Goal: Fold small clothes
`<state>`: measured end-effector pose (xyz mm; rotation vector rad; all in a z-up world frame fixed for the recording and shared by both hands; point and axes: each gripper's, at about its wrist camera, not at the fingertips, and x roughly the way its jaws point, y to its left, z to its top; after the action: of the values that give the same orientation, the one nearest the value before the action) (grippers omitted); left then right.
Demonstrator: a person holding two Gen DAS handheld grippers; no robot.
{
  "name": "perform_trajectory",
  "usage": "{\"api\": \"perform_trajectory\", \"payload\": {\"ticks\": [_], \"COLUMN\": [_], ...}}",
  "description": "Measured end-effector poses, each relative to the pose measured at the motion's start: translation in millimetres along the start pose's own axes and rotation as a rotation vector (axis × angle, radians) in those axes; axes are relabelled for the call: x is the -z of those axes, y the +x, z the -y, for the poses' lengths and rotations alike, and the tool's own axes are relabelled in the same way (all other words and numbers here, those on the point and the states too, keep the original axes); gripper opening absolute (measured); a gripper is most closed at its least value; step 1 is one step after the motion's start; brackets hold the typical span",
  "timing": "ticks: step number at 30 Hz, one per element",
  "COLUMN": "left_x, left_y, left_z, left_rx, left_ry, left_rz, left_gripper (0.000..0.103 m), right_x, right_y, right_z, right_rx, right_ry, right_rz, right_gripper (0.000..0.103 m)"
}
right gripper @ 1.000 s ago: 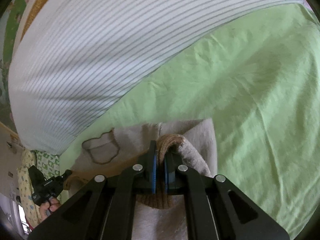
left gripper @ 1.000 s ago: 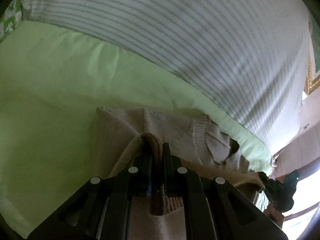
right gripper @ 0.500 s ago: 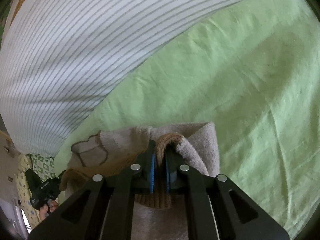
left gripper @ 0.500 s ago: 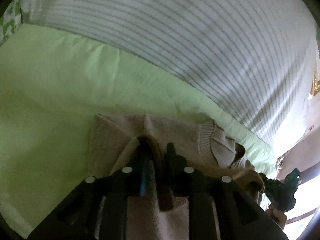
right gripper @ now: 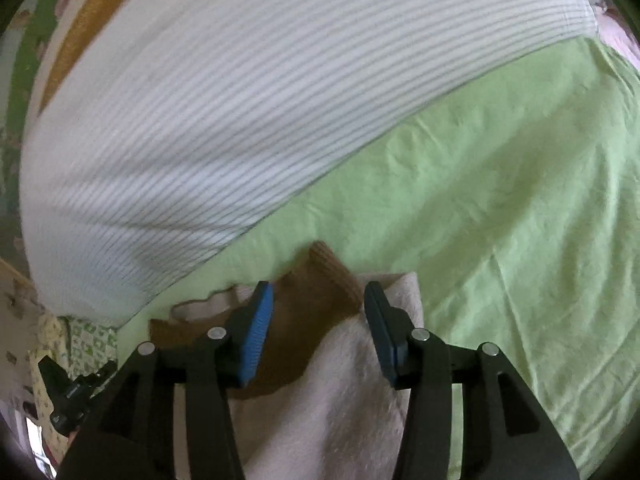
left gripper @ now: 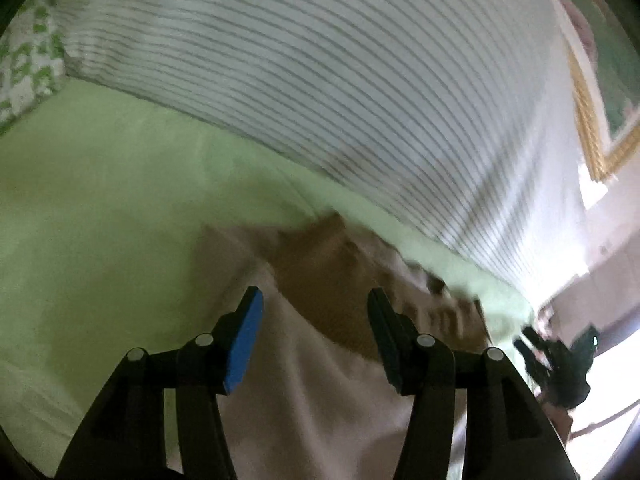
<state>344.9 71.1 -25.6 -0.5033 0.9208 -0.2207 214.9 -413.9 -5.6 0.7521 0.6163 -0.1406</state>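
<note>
Between my left gripper (left gripper: 314,312) pads, the beige sweater (left gripper: 304,400) is lying loose on the bed sheet (left gripper: 100,240); my jaws have just been opening, standing about half apart and pressing nothing. My right gripper (right gripper: 318,306) is doing likewise, its jaws parted over the brown ribbed cuff (right gripper: 320,280) at twelve o'clock without touching it. Farther out, a striped duvet (right gripper: 240,100) is filling the view from nine to one o'clock.
</note>
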Motion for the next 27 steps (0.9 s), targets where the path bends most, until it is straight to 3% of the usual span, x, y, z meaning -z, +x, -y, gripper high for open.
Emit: {"api": "perform_trajectory", "payload": {"ticks": [4, 7, 9, 12, 17, 20, 22, 25, 27], "left_x": [35.0, 68.6, 85.5, 97.6, 89.7, 70.9, 53.2, 28.2, 13.4], "left_y": [12.3, 28.8, 38.0, 45.5, 46.3, 42.6, 37.0, 34.3, 40.0], "left_z": [34.5, 70.3, 85.8, 91.7, 77.8, 65.3, 55.8, 42.7, 33.8], "left_rx": [0.051, 0.09, 0.078, 0.054, -0.002, -0.078, -0.167, -0.236, -0.294], "left_ry": [0.124, 0.27, 0.347, 0.38, 0.349, 0.339, 0.328, 0.294, 0.287], "left_rz": [-0.107, -0.203, -0.244, -0.265, -0.24, -0.178, -0.11, -0.033, -0.007], "left_gripper": [0.055, 0.055, 0.055, 0.056, 0.058, 0.059, 0.06, 0.071, 0.071], "right_x": [22.5, 46.6, 60.4, 76.7, 88.7, 89.1, 90.5, 89.1, 92.0], "right_y": [-6.7, -0.7, 7.1, 22.1, 52.1, 69.6, 83.5, 102.7, 111.8], "right_z": [-19.1, -39.8, -53.0, -67.3, -83.8, -90.3, -95.4, -104.8, -108.8], "right_rx": [-0.045, -0.063, -0.073, -0.089, -0.113, -0.1, -0.09, -0.063, -0.049], "right_ry": [-0.107, -0.226, -0.305, -0.372, -0.416, -0.415, -0.413, -0.427, -0.432], "right_rz": [-0.027, -0.082, -0.13, -0.206, -0.273, -0.302, -0.323, -0.352, -0.373], "right_gripper": [0.049, 0.049, 0.049, 0.049, 0.049, 0.049, 0.049, 0.049, 0.049]}}
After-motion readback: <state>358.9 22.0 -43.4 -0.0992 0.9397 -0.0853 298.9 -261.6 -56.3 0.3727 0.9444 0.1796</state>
